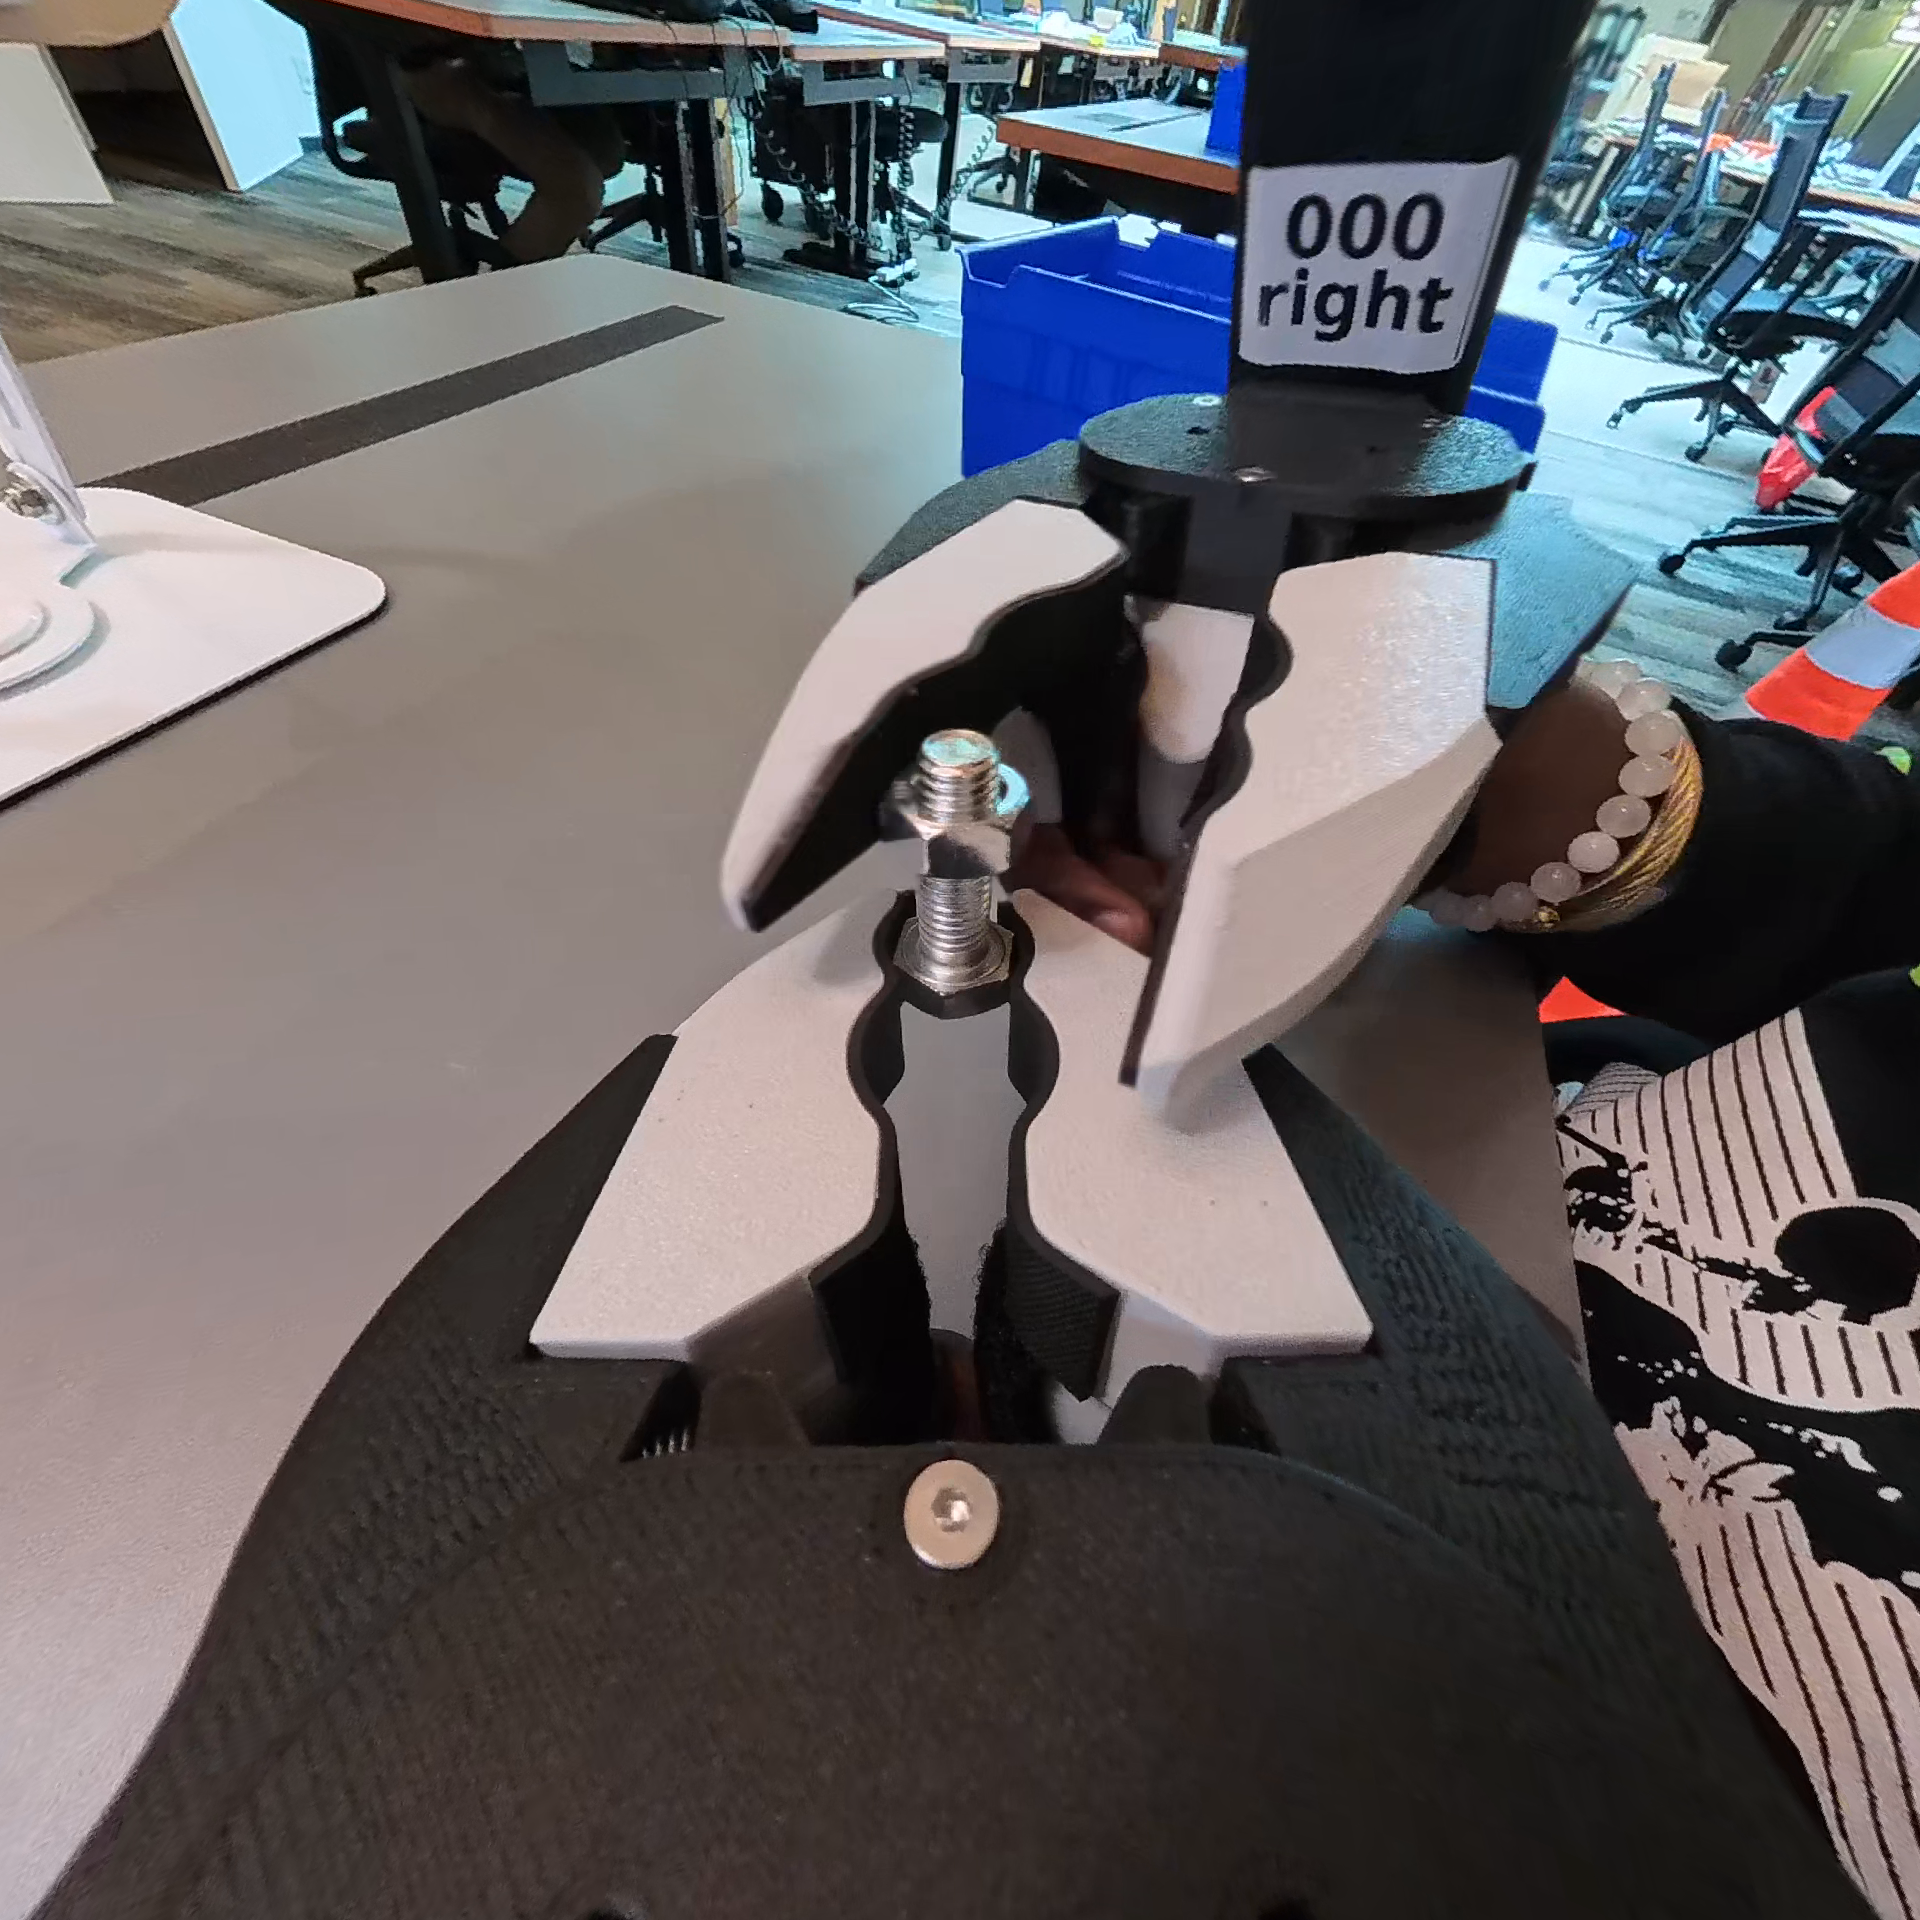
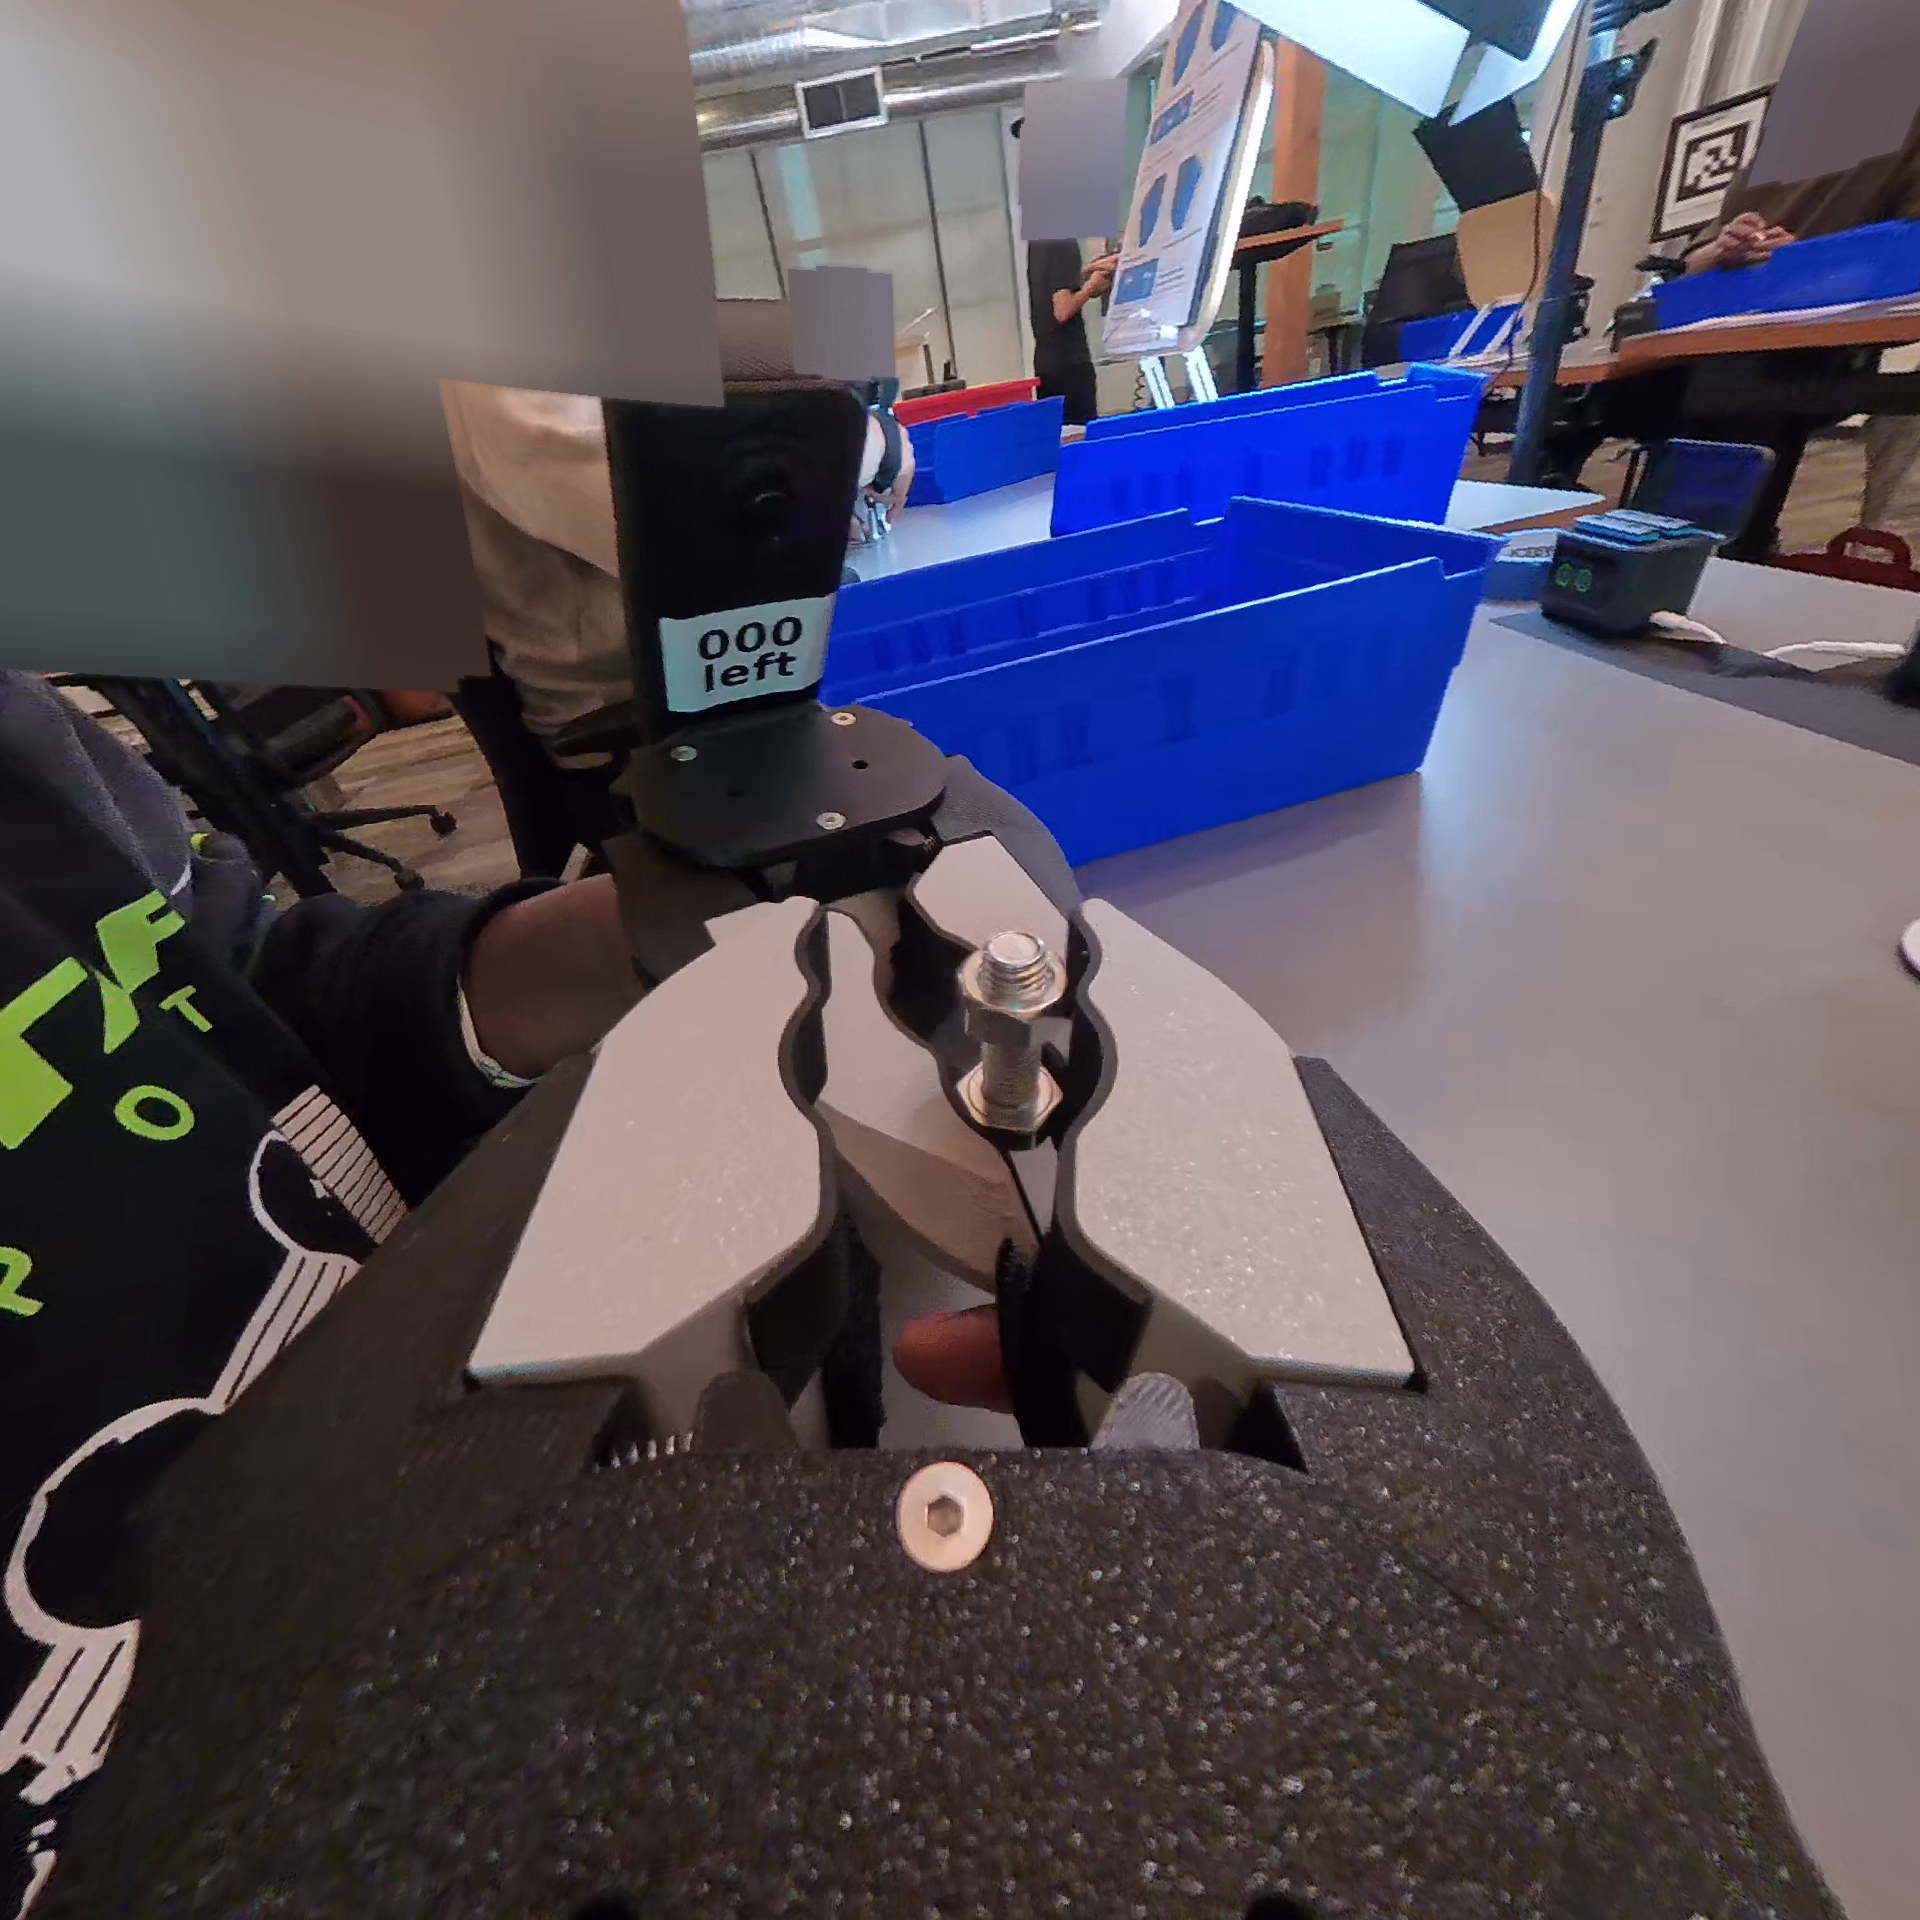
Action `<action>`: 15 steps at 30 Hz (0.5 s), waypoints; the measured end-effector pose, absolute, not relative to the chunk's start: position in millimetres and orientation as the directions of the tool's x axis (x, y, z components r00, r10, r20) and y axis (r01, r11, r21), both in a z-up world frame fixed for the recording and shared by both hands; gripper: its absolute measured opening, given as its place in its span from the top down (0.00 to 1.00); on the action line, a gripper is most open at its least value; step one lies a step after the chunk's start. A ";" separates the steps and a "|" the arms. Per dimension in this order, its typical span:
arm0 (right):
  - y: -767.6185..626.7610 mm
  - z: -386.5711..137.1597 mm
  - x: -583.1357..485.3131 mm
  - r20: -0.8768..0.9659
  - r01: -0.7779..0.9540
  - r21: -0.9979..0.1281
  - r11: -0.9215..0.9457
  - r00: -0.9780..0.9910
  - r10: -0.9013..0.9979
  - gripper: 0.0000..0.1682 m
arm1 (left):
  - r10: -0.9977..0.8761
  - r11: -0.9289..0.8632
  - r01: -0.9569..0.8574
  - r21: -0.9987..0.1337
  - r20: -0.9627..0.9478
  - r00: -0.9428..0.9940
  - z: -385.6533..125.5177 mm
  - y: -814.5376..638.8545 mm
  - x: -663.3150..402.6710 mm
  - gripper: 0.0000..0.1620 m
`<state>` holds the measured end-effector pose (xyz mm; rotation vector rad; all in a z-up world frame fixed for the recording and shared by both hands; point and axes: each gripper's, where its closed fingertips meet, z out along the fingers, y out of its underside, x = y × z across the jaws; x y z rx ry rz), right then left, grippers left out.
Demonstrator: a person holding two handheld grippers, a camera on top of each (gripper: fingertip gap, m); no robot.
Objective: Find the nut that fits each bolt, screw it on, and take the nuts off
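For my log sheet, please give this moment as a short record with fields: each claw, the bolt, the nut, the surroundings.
left claw: shut on the hex head of the bolt
bolt: upright, threaded end up
nut: on the thread near the top, apart from the head
right claw: open, one finger on each side of the nut
table: grey
blue bin: on the table, behind the claws
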<state>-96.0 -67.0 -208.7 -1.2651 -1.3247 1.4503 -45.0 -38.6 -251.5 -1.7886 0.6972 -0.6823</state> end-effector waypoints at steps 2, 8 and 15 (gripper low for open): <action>-63.7 -209.1 -90.2 -0.156 0.078 -0.986 -0.144 -0.176 0.972 0.76 | -0.732 -0.274 -0.130 -0.953 0.119 0.670 -250.3 -38.4 -45.8 0.91; -53.4 -204.1 -62.5 -0.190 0.053 -0.982 -0.183 -0.158 0.969 0.91 | -0.720 -0.283 -0.093 -0.955 0.148 0.678 -247.5 -36.6 -49.5 0.90; -56.6 -208.3 -87.0 -0.148 0.052 -0.989 -0.142 -0.157 0.976 0.74 | -0.734 -0.281 -0.121 -0.952 0.132 0.666 -250.1 -38.7 -46.0 0.91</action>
